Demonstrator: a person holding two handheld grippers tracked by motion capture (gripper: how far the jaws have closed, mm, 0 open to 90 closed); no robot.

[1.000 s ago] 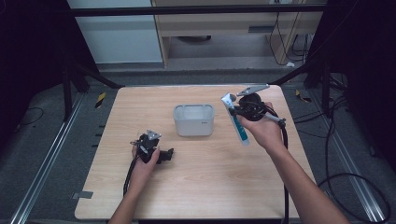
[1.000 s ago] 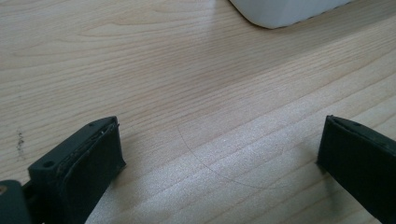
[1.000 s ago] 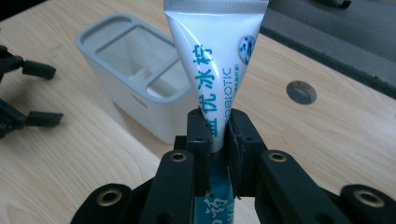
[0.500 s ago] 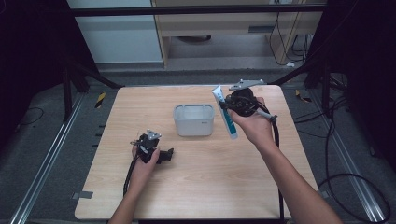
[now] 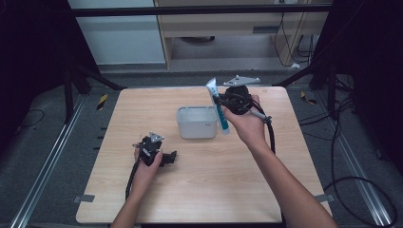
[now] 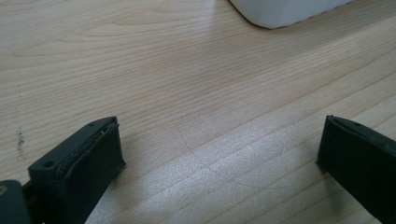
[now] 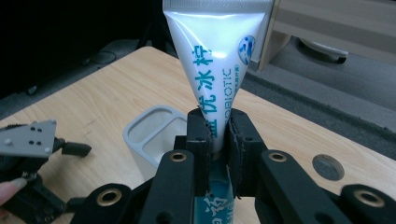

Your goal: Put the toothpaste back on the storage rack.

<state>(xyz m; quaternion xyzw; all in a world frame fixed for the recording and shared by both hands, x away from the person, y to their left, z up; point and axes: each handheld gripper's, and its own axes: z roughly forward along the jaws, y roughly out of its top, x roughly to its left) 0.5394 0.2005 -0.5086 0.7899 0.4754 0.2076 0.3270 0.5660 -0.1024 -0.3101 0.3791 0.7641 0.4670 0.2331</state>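
Toothpaste tube (image 5: 217,105) carried nearer the white container (image 5: 196,122).
Right gripper (image 5: 219,100), clamped on it, has moved closer beside the container; left gripper (image 6: 219,154), jaws wide, rests nearby.

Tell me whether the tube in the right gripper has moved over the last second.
Yes. The tube, clamped in the right gripper, has shifted left toward the white container; its lower end now overlaps the container's right edge in the high view.

I see much free tabletop (image 5: 237,190) at front & both sides. Only the grey container (image 5: 196,122) stands in the middle; left hand-held gripper (image 5: 164,157) rests near its front-left, w/ bare wood between.
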